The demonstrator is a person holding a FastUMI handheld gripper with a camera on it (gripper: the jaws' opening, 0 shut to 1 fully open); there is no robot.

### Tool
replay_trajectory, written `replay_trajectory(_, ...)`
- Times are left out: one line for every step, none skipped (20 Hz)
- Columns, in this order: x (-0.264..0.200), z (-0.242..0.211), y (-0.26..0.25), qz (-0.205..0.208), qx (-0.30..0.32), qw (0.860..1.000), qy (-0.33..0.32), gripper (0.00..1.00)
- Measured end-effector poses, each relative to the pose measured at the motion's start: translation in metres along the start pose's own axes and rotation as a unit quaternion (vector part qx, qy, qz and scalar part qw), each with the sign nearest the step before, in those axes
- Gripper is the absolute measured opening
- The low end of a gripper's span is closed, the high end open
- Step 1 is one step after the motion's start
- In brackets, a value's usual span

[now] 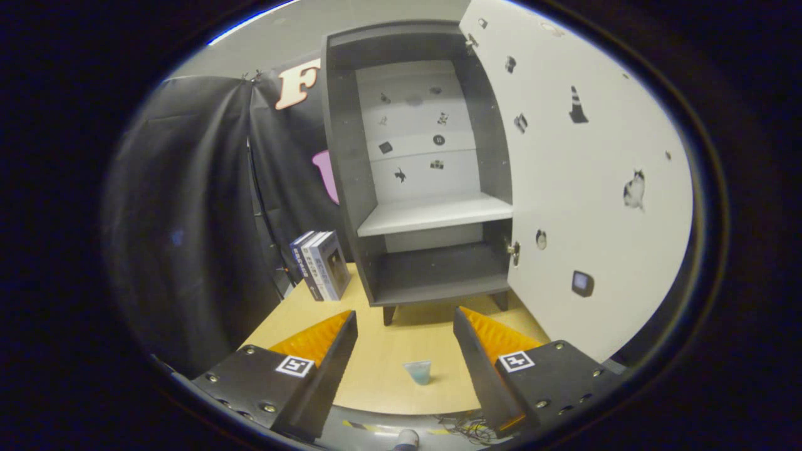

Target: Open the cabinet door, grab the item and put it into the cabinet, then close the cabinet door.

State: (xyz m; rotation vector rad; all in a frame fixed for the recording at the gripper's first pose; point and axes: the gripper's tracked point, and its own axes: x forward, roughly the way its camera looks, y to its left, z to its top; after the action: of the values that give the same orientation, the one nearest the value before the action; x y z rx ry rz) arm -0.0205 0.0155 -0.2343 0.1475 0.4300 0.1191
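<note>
Door point(595, 188) swung wide at 2 o'clock, cabinet point(432, 275) open at 12, gripper point(405, 322) spread and empty, framing small blue cup point(418, 371) on table point(388, 388) for pickup.

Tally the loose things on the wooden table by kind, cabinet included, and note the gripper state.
Cabinet, door open: 1
Books beside it: 3
Small blue cup, between the open gripper fingers: 1
Total: 5
</note>
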Motion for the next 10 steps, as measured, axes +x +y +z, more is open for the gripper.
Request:
replay_trajectory(0.011,-0.015,0.003,0.004,0.003,1.0,0.013,0.91)
replay_trajectory(0.022,-0.026,0.003,0.005,0.004,1.0,0.025,0.92)
replay_trajectory(0.031,-0.038,0.002,0.005,0.006,0.999,0.037,0.91)
replay_trajectory(0.041,-0.051,0.0,0.005,0.007,0.999,0.051,0.92)
replay_trajectory(0.051,-0.064,-0.002,0.003,0.007,0.998,0.062,0.92)
replay_trajectory(0.061,-0.077,-0.006,0.0,0.007,0.997,0.076,0.92)
replay_trajectory(0.07,-0.091,-0.008,-0.001,0.007,0.996,0.088,0.92)
replay_trajectory(0.08,-0.106,-0.011,-0.002,0.008,0.995,0.101,0.92)
replay_trajectory(0.088,-0.116,-0.013,-0.003,0.01,0.994,0.109,0.92)
replay_trajectory(0.096,-0.127,-0.017,-0.006,0.012,0.993,0.118,0.92)
